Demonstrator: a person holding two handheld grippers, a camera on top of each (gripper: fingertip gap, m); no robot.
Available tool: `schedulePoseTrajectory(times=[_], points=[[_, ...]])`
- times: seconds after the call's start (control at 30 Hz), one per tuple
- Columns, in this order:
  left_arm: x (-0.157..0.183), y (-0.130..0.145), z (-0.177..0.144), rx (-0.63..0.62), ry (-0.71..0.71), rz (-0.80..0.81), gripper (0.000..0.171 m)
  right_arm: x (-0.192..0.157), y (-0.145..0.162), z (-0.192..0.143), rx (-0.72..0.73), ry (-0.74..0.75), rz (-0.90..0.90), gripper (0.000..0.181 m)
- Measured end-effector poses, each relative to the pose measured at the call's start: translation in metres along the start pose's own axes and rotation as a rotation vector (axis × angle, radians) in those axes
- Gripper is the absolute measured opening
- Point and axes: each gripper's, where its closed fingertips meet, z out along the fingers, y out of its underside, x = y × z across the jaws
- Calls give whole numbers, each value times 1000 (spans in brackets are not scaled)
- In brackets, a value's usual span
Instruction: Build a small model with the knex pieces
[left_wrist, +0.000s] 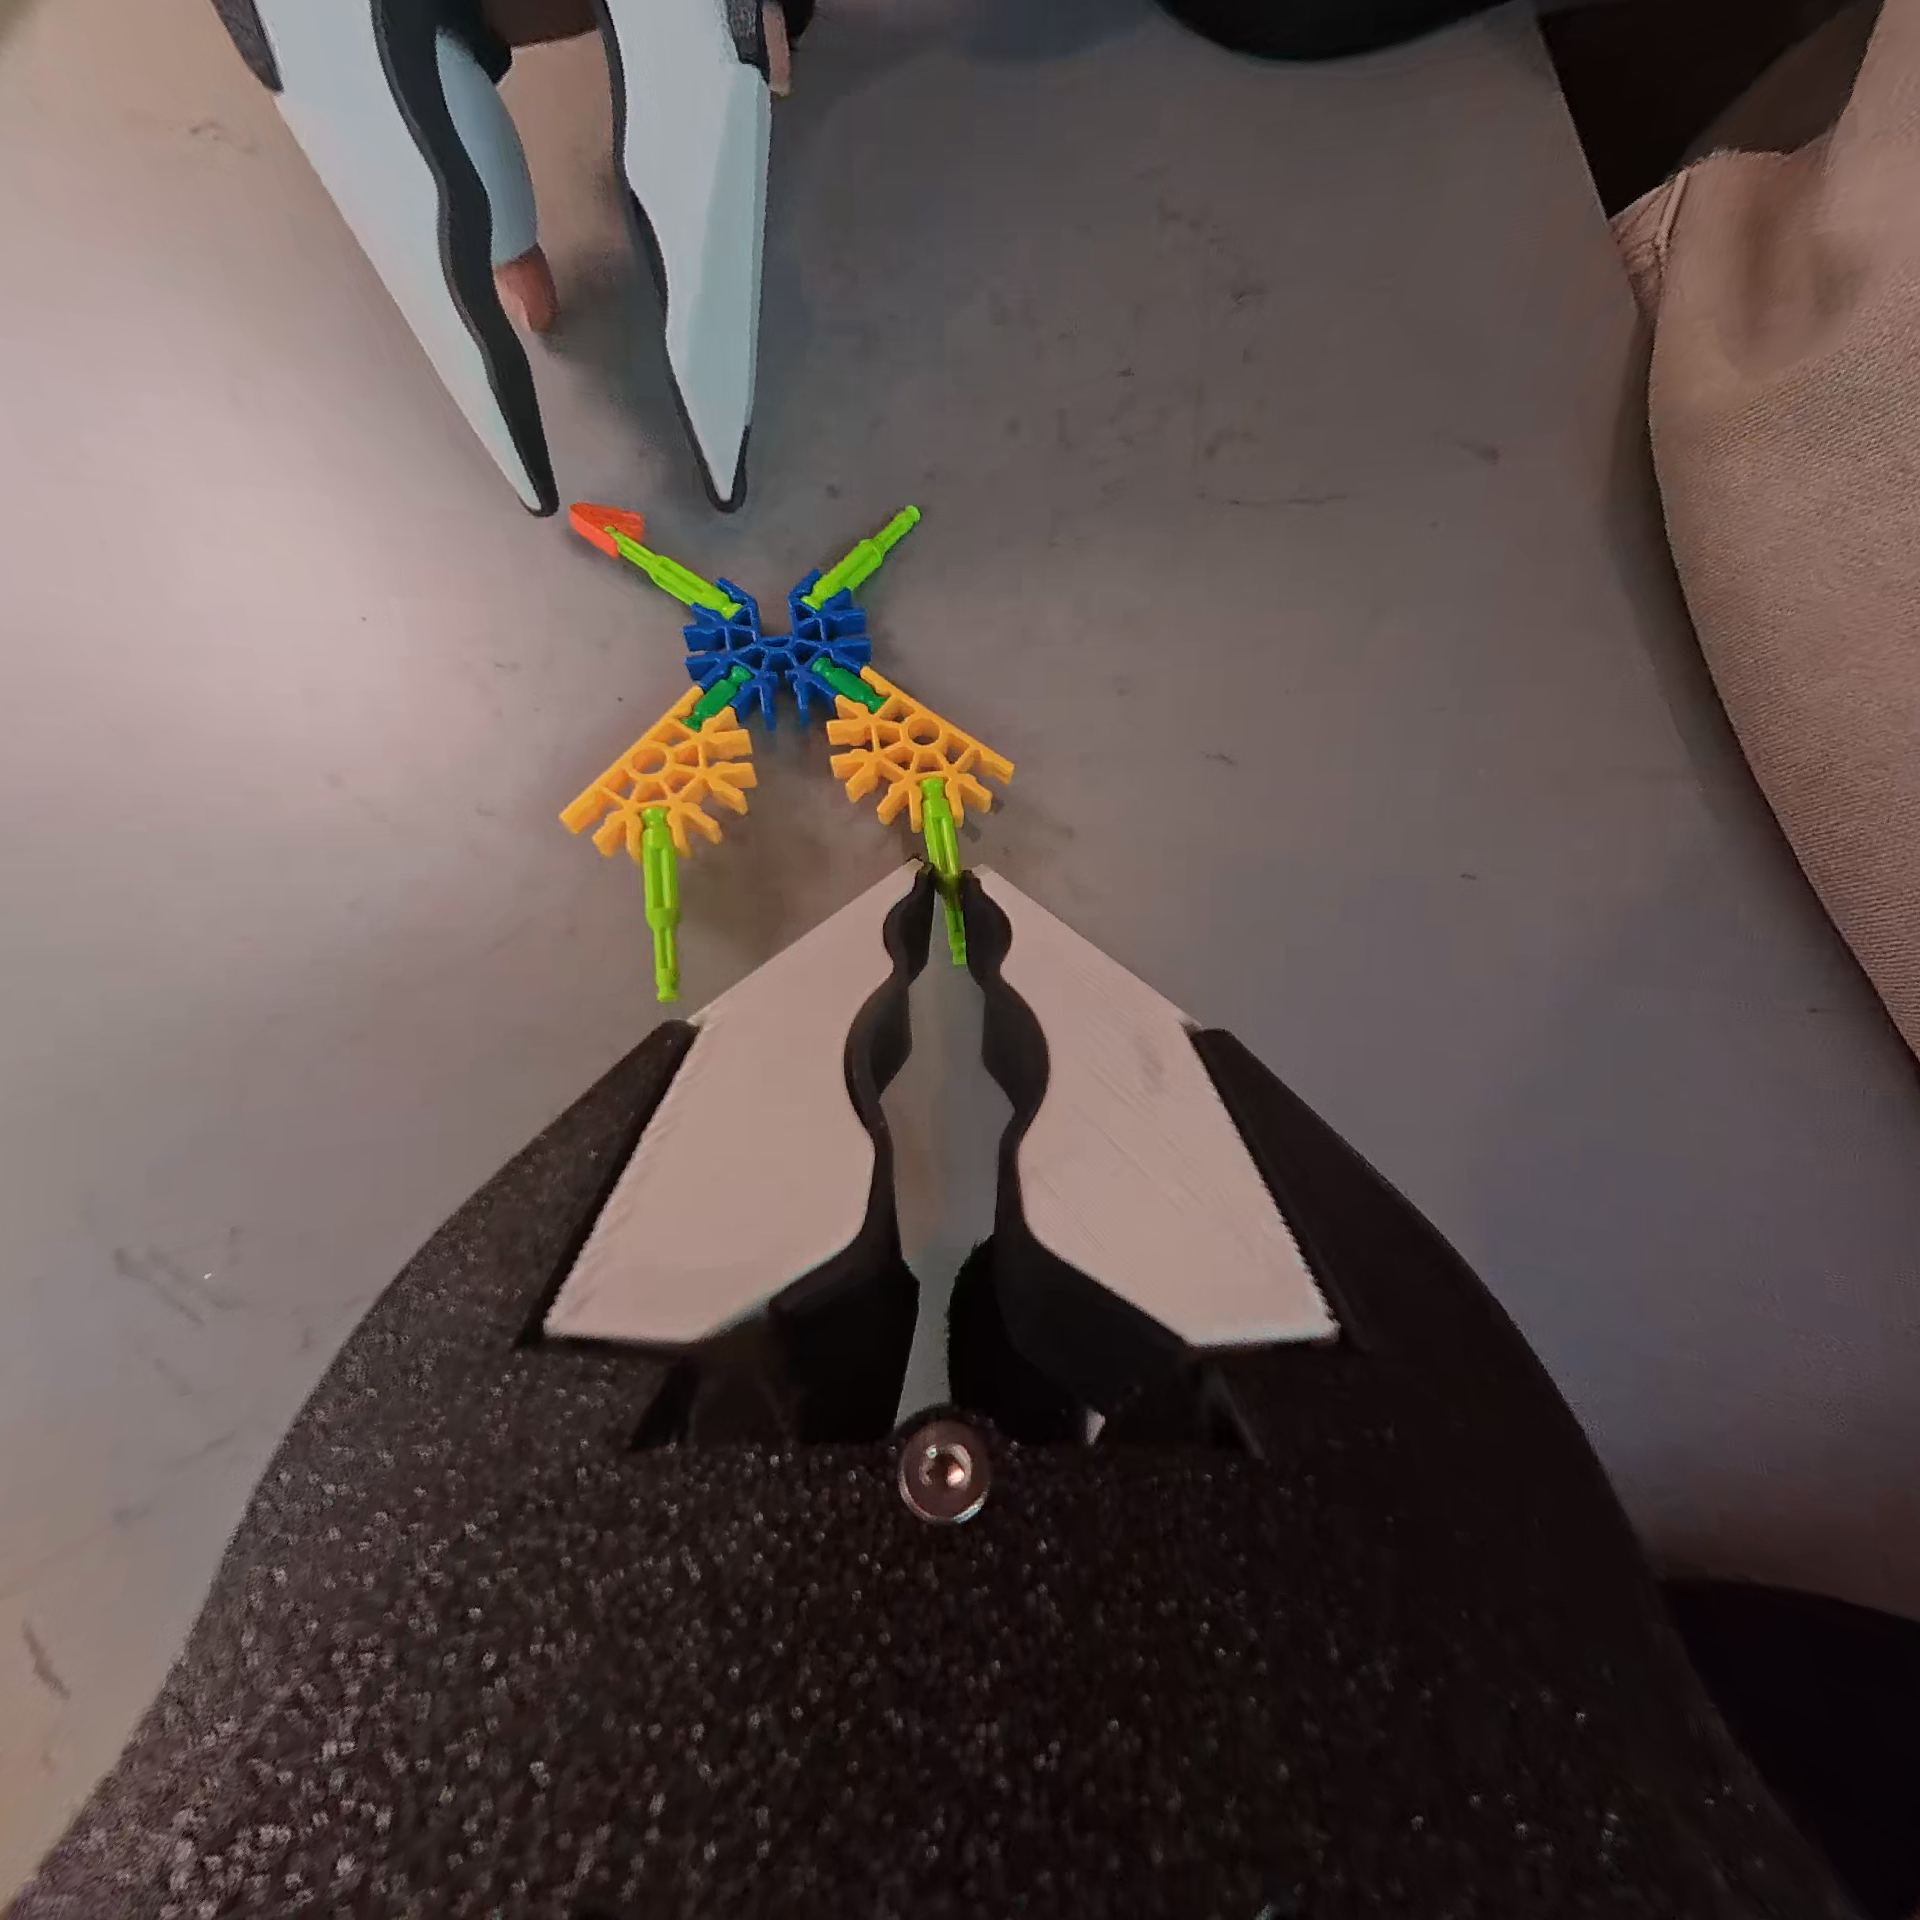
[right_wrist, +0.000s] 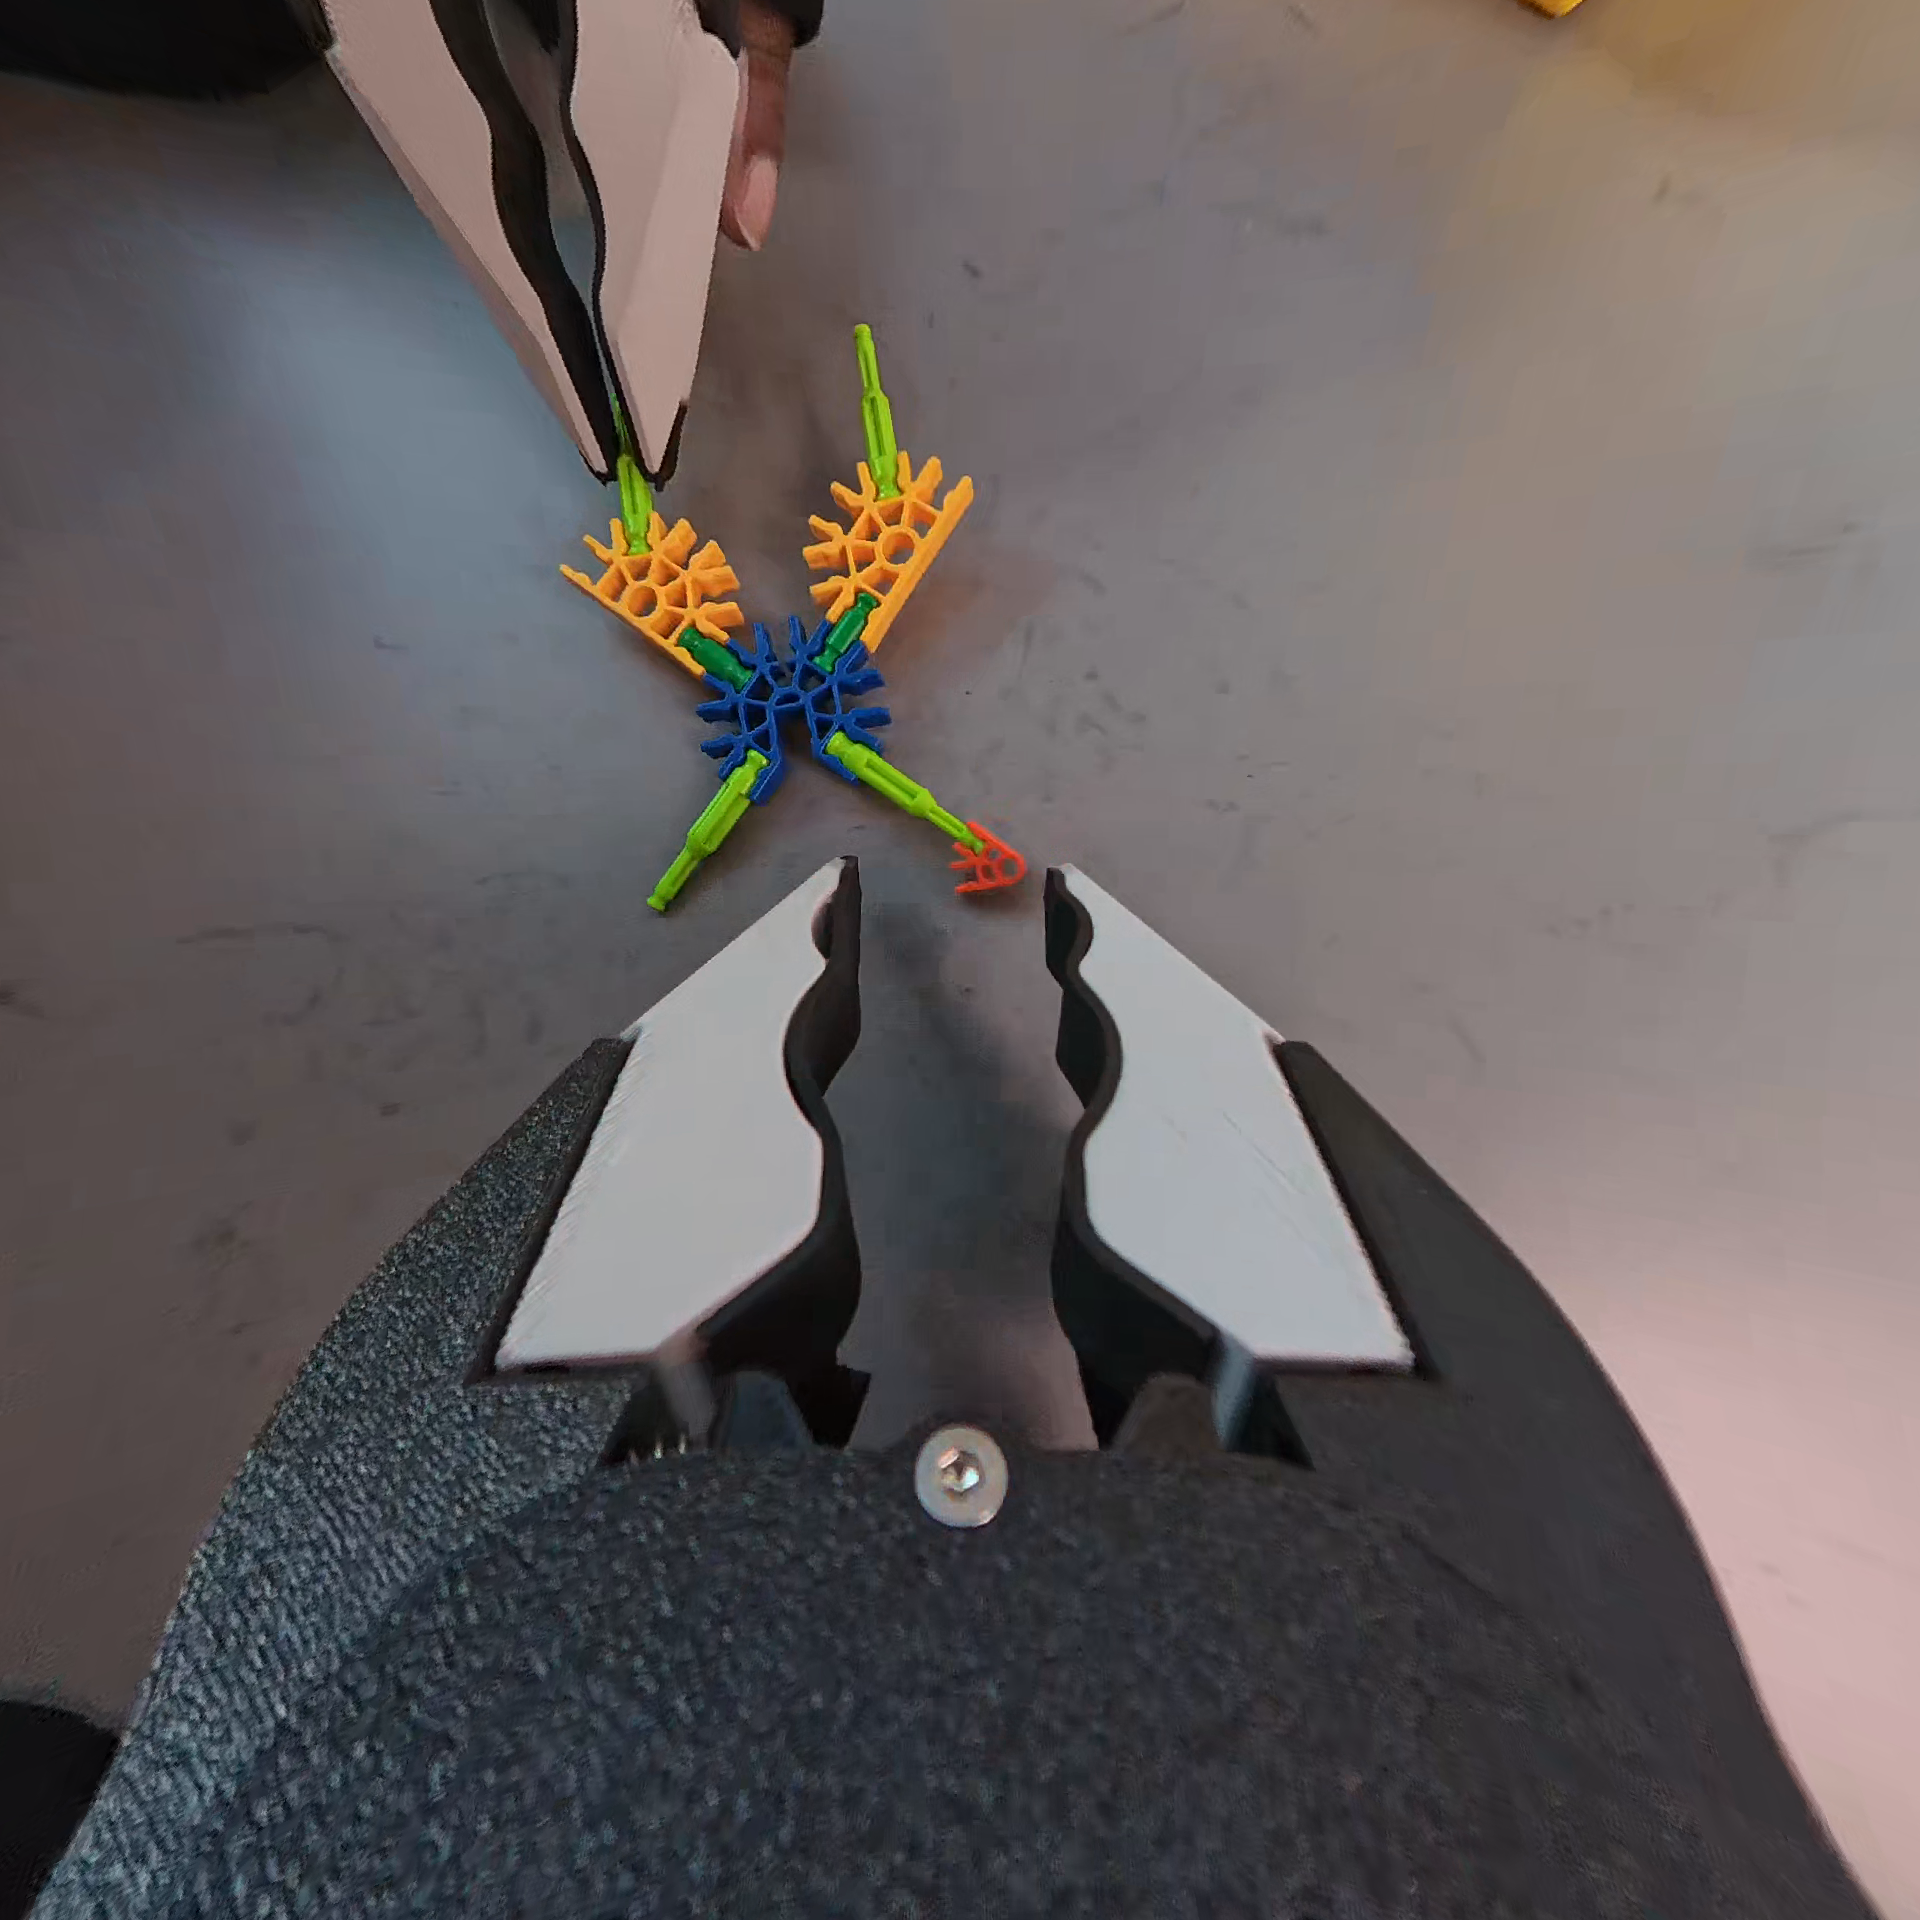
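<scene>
A small plastic construction-toy figure lies flat on the grey table (left_wrist: 1247, 520): a blue hub (left_wrist: 777, 649) with light green rods, two yellow fan connectors (left_wrist: 665, 774) and a small orange-red connector (left_wrist: 603, 523) on one rod's end. My left gripper (left_wrist: 943, 878) is shut on the light green rod (left_wrist: 940, 831) that sticks out of one yellow connector; it also shows in the right wrist view (right_wrist: 634, 473). My right gripper (right_wrist: 951, 878) is open, with the orange-red connector (right_wrist: 987, 862) just ahead of its fingertips; it shows in the left wrist view (left_wrist: 634, 504).
A beige padded surface (left_wrist: 1787, 520) borders the table on the right of the left wrist view. A yellow object (right_wrist: 1553, 5) peeks in at the top right of the right wrist view. A person's fingertips (right_wrist: 753, 187) show beside the far grippers. My right fingertips sit around 12 centimeters from my left ones.
</scene>
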Motion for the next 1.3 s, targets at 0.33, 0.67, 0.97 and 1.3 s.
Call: schedulePoseTrajectory(times=[0.33,0.67,0.97,1.3], points=[[-19,5,-9,-9,-112,1,6,-8,-3,4,-3,-34,-97,8],[-66,-41,-68,513,-110,-427,39,12,-56,-40,190,390,-424,5],[-37,-65,-38,566,166,-529,37,-26,-92,-20,198,523,-762,5],[-31,-71,-34,527,55,-365,6,-37,-98,-31,454,142,-265,5]])
